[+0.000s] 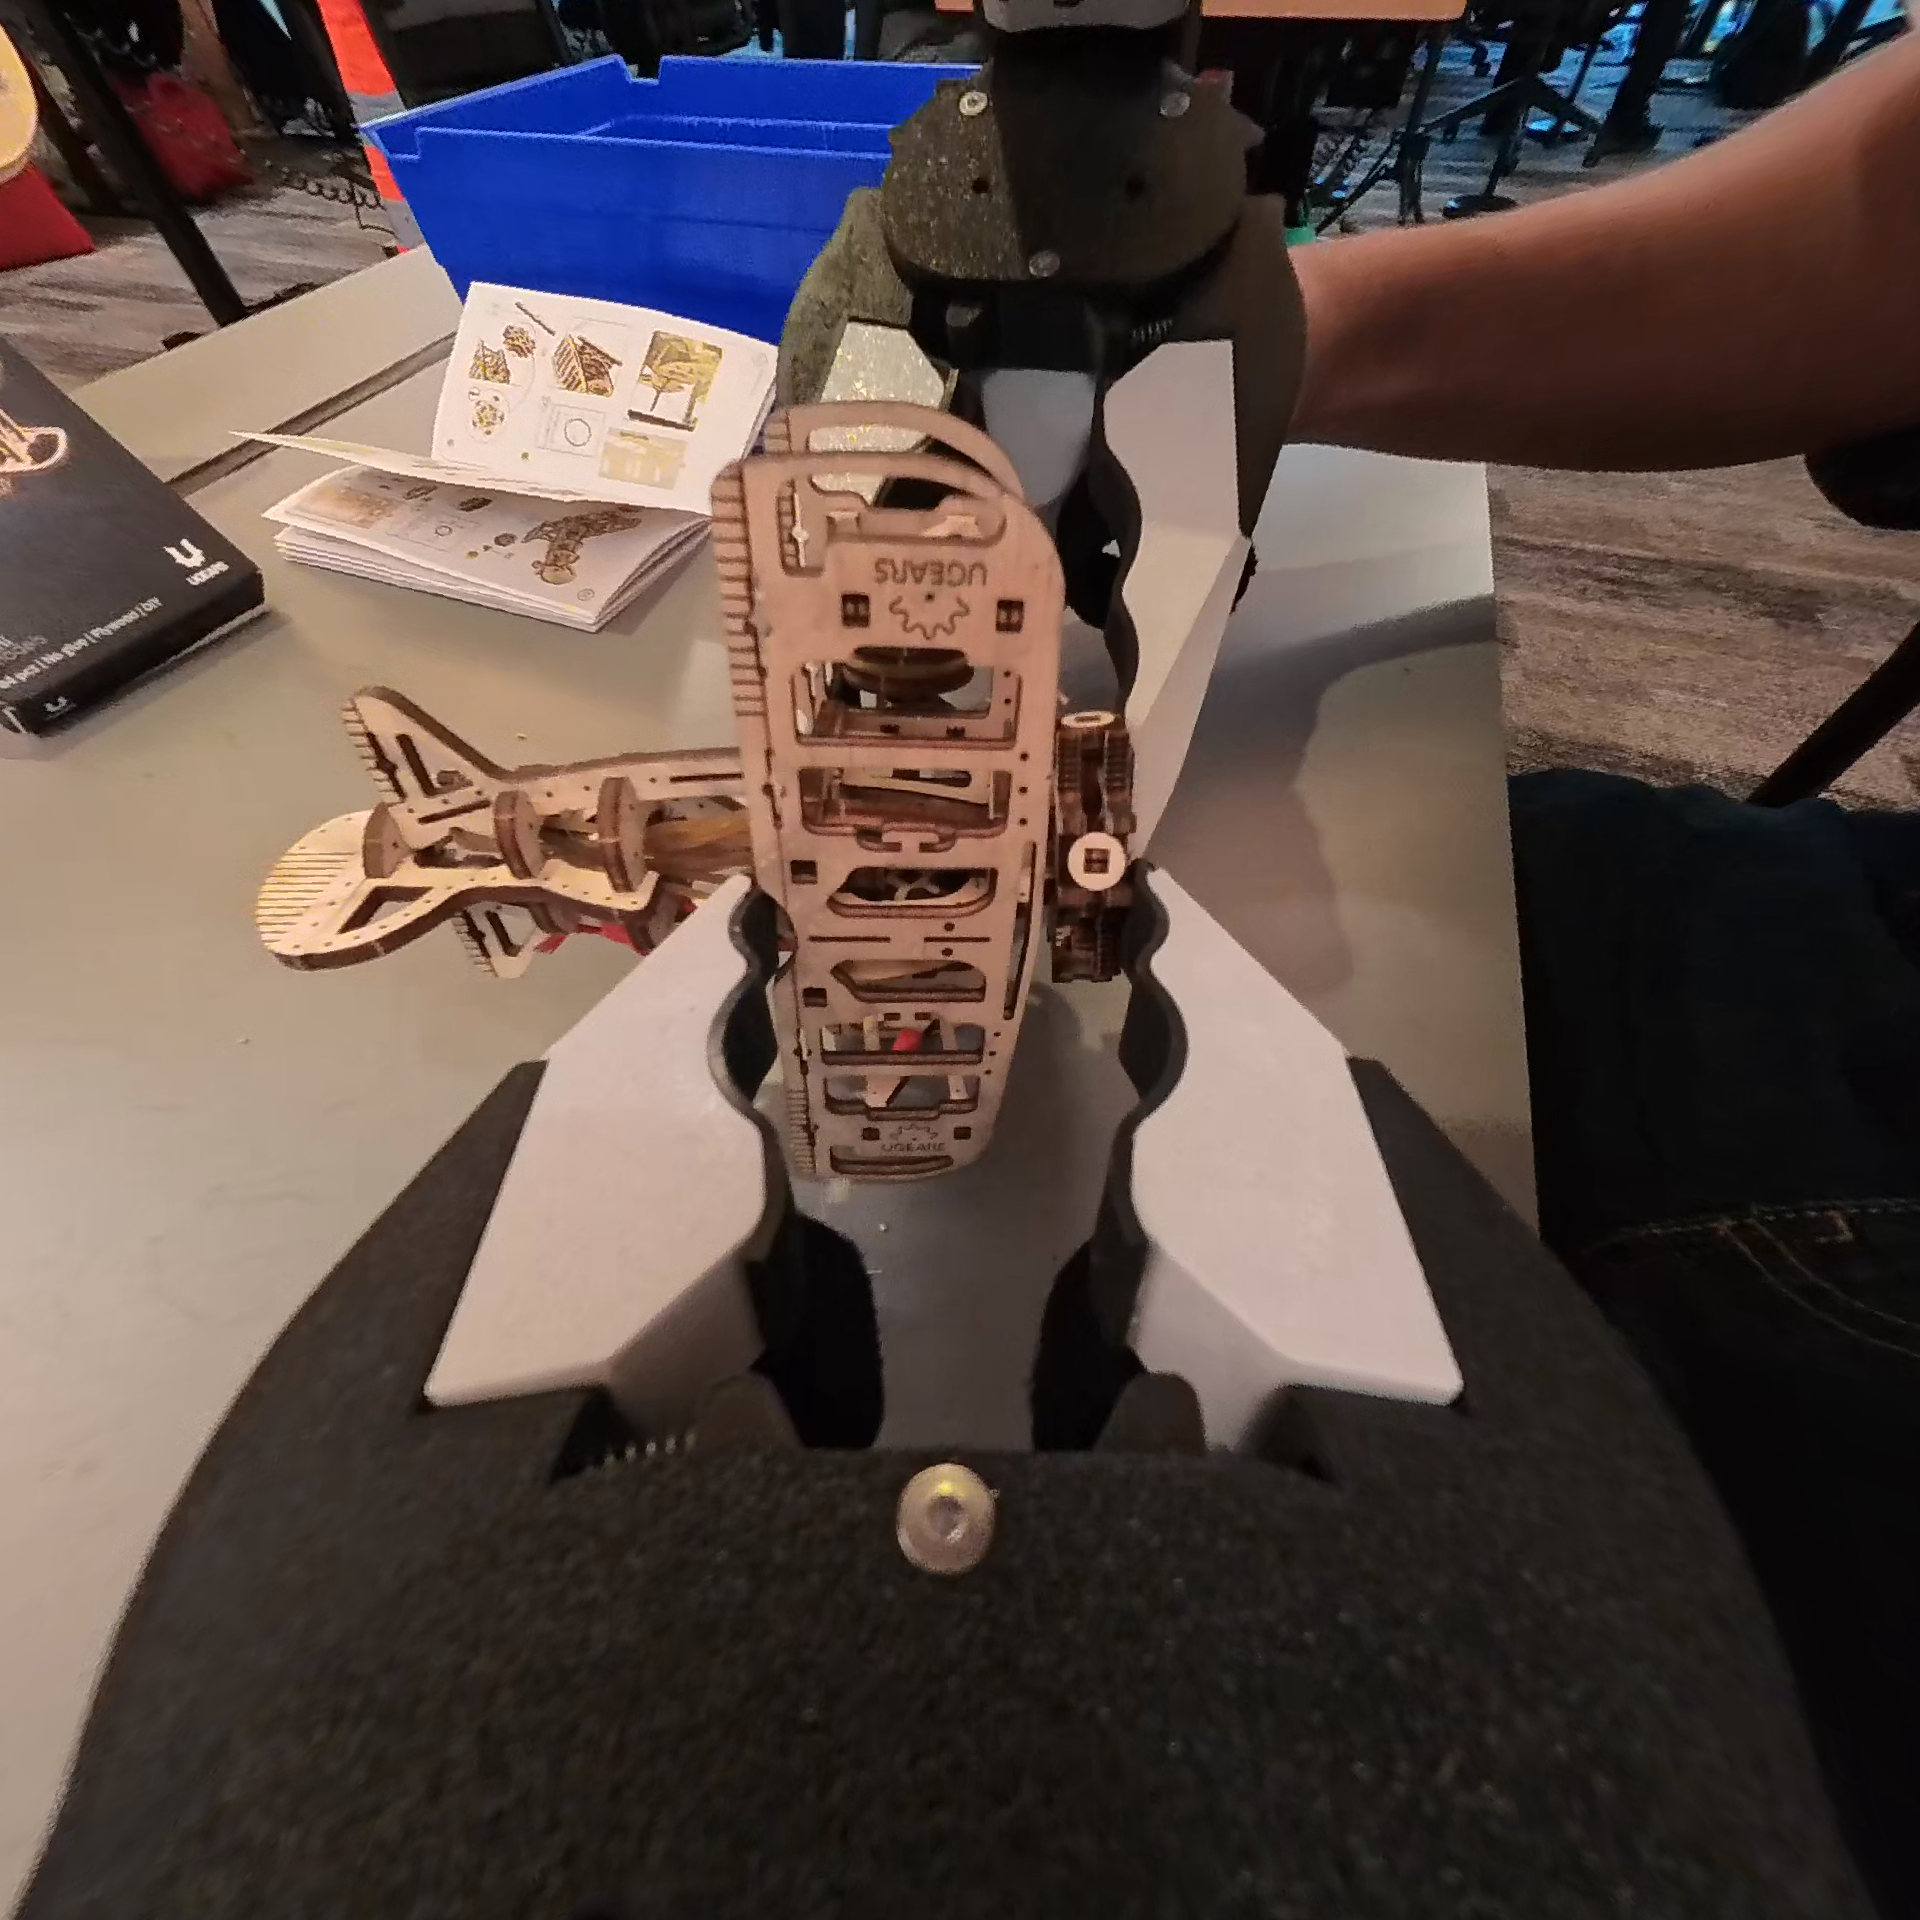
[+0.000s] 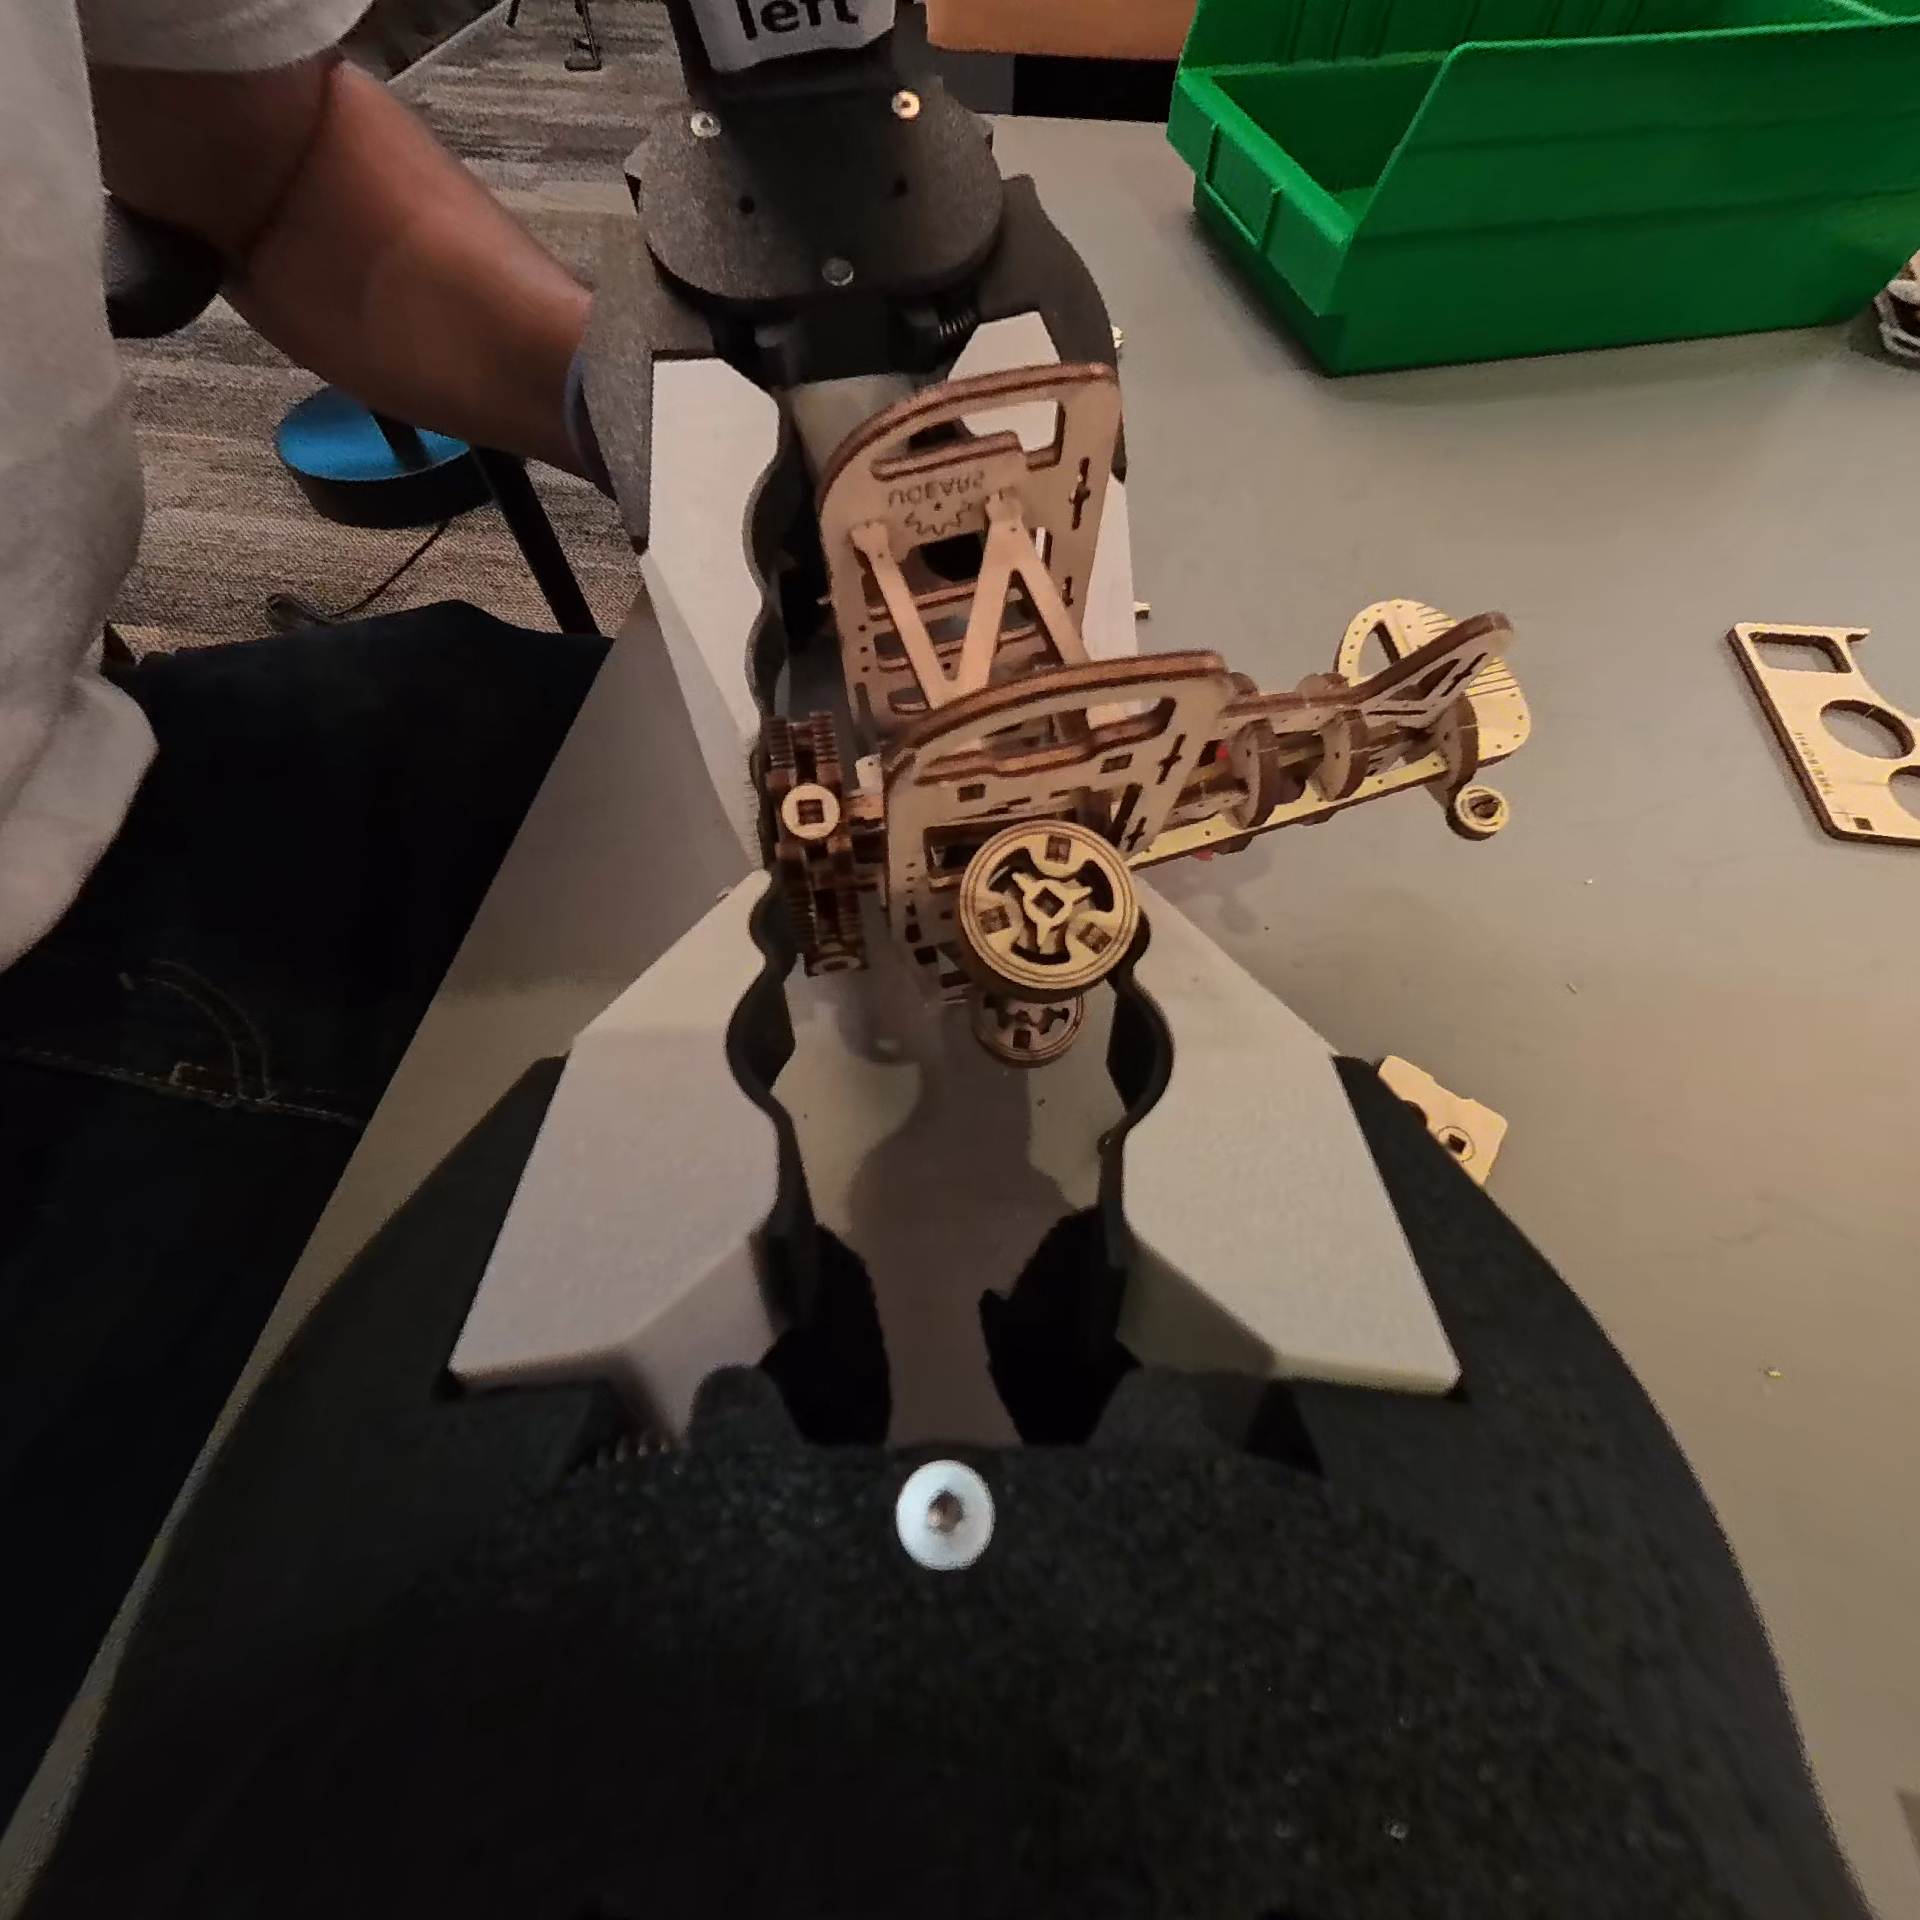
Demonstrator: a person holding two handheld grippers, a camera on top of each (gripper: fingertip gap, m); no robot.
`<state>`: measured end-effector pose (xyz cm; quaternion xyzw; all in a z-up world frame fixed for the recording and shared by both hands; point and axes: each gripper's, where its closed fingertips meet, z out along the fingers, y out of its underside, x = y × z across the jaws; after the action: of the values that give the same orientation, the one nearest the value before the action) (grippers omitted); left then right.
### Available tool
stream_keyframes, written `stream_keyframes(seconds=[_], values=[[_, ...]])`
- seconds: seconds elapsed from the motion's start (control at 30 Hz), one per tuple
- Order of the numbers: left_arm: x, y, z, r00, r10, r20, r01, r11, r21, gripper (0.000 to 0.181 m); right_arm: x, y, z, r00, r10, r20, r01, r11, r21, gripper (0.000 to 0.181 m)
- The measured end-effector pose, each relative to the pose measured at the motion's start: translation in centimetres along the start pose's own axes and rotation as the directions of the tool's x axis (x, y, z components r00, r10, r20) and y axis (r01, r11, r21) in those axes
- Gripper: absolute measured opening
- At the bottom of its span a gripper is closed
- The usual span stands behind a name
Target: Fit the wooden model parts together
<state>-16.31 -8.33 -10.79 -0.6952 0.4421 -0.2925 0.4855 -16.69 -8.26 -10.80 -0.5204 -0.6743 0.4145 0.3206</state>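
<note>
A wooden biplane model (image 1: 904, 831) with two wings, a geared nose and a long tail (image 1: 416, 842) is held between my two grippers, which face each other. In the left wrist view my left gripper (image 1: 940, 894) is shut across the wings and nose, near one wingtip. My right gripper (image 1: 1039, 499) stands opposite at the far wingtip. In the right wrist view my right gripper (image 2: 956, 904) is shut on the model (image 2: 1039, 748), between its geared nose (image 2: 821, 883) and a round wheel (image 2: 1049, 904). The left gripper (image 2: 883, 468) is behind. The tail (image 2: 1403, 727) hangs over the grey table (image 2: 1455, 1039).
A blue bin (image 1: 644, 197), an open instruction booklet (image 1: 520, 488) and a black box (image 1: 94, 582) lie at the back left. A green bin (image 2: 1558, 187) and a cut wooden sheet (image 2: 1839, 748) lie on the other side. A small wooden piece (image 2: 1444, 1122) lies close by.
</note>
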Motion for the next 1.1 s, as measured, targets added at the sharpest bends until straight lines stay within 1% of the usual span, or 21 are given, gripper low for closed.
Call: stream_keyframes(seconds=[0.2, 0.27, 0.3, 0.37, 0.63, 0.7, 0.77, 0.9, 1.0, 1.1], values=[[0.2, 0.0, 0.0, 0.999, 0.033, 0.008, -0.033, 0.999, -0.002, 0.064, -0.2, 0.0, 0.0, 1.0, -0.025, -0.012, 0.025, 0.999, 0.021, 0.061], [0.5, 0.0, 0.0, 0.999, 0.05, -0.005, -0.05, 0.999, -0.001, 0.06, -0.4, -0.1, 0.1, 1.0, -0.008, 0.006, 0.008, 0.999, 0.047, 0.081], [0.7, 0.1, 0.1, 0.998, 0.063, -0.011, -0.063, 0.998, -0.002, 0.061, -0.5, -0.1, 0.2, 1.0, 0.014, 0.02, -0.015, 0.999, 0.049, 0.081], [0.7, 0.1, 0.1, 0.998, 0.067, -0.008, -0.067, 0.998, -0.003, 0.061, -0.7, 0.0, 0.3, 0.998, 0.043, 0.045, -0.045, 0.998, 0.049, 0.078], [0.4, 0.1, 0.1, 0.999, 0.042, -0.005, -0.042, 0.999, -0.005, 0.061, -0.6, -0.3, -0.2, 0.997, 0.056, 0.048, -0.059, 0.997, 0.051, 0.076], [0.3, 0.1, 0.1, 1.0, 0.021, -0.008, -0.021, 1.0, -0.004, 0.061, -0.4, -0.7, -0.4, 0.998, 0.051, 0.035, -0.053, 0.996, 0.069, 0.075], [0.2, 0.1, 0.1, 1.0, 0.014, -0.01, -0.014, 1.0, -0.007, 0.061, -0.2, -1.3, -0.7, 0.998, 0.051, 0.026, -0.054, 0.994, 0.095, 0.066], [0.2, 0.3, 0.3, 0.999, 0.033, 0.007, -0.032, 0.999, -0.019, 0.061, -0.2, -1.2, -0.7, 1.0, 0.004, 0.023, -0.005, 0.997, 0.073, 0.063], [0.2, 0.5, 0.5, 0.998, 0.055, 0.025, -0.054, 0.998, -0.038, 0.062, -0.2, -1.1, -0.6, 0.999, 0.007, 0.038, -0.009, 0.998, 0.055, 0.061], [0.2, 0.5, 0.5, 0.999, 0.032, 0.013, -0.032, 0.999, -0.035, 0.062, -0.2, -1.1, -0.6, 0.998, 0.041, 0.049, -0.044, 0.998, 0.05, 0.059]])
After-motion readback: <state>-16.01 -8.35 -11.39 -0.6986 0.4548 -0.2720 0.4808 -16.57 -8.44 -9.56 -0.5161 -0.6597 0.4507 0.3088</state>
